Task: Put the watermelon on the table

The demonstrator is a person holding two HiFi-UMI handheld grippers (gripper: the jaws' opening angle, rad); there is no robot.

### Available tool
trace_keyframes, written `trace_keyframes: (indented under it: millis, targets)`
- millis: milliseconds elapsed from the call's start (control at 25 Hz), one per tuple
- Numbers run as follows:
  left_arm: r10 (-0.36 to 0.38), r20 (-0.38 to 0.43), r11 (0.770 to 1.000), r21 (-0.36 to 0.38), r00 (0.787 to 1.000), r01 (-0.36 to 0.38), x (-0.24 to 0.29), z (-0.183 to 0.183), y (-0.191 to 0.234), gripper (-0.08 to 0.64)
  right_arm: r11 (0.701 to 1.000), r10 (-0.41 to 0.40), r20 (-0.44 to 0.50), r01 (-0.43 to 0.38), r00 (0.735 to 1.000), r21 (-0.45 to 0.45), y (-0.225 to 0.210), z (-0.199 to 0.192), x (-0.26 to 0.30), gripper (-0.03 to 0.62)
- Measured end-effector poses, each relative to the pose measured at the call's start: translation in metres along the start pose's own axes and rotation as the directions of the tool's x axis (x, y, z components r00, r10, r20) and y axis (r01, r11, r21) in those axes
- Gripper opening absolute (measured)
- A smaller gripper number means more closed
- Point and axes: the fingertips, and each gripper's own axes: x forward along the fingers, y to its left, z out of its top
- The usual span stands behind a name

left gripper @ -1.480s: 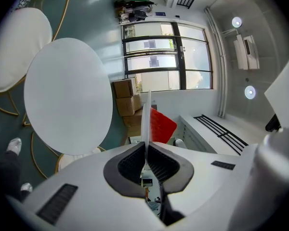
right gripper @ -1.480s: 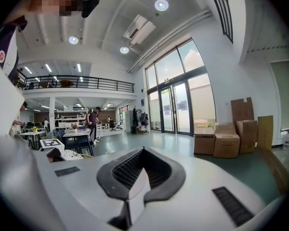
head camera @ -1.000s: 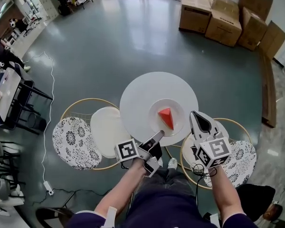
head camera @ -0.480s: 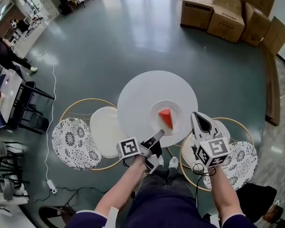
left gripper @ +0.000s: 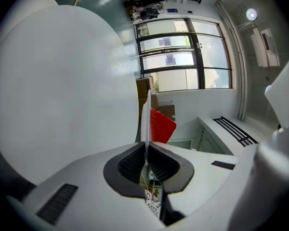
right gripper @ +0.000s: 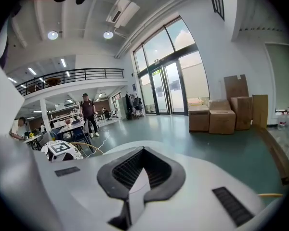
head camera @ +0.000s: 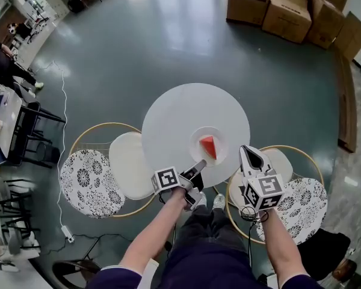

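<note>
A red watermelon wedge (head camera: 209,146) lies on a white plate (head camera: 220,156) over the near part of the round white table (head camera: 180,110). My left gripper (head camera: 201,163) is shut on the plate's near rim. In the left gripper view the plate (left gripper: 146,113) stands edge-on between the left gripper's (left gripper: 145,149) pads, with the wedge (left gripper: 161,125) beyond. I cannot tell whether the plate rests on the tabletop. My right gripper (head camera: 247,151) is shut with nothing in it, just right of the plate and apart from it. The right gripper (right gripper: 143,151) view shows no plate.
Two gold-rimmed chairs with patterned cushions flank the table, one at the left (head camera: 87,180) and one at the right (head camera: 301,198), under my right arm. Cardboard boxes (head camera: 283,11) stand at the far right. A cable (head camera: 61,131) runs over the floor at the left. People stand at tables far left.
Both grippers have sunk lower and drawn slightly nearer. The plate with the wedge came down with the left gripper toward the tabletop.
</note>
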Motion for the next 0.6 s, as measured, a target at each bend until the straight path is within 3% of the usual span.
trace_keyframes:
  millis: [600]
  targets:
    - [0.058, -0.041, 0.998, -0.026, 0.997, -0.059, 0.053, 0.028, 0.041, 0.015, 0.999, -0.035, -0.099, 0.038, 0.994, 0.024, -0.013, -0.038, 0.032, 0.003]
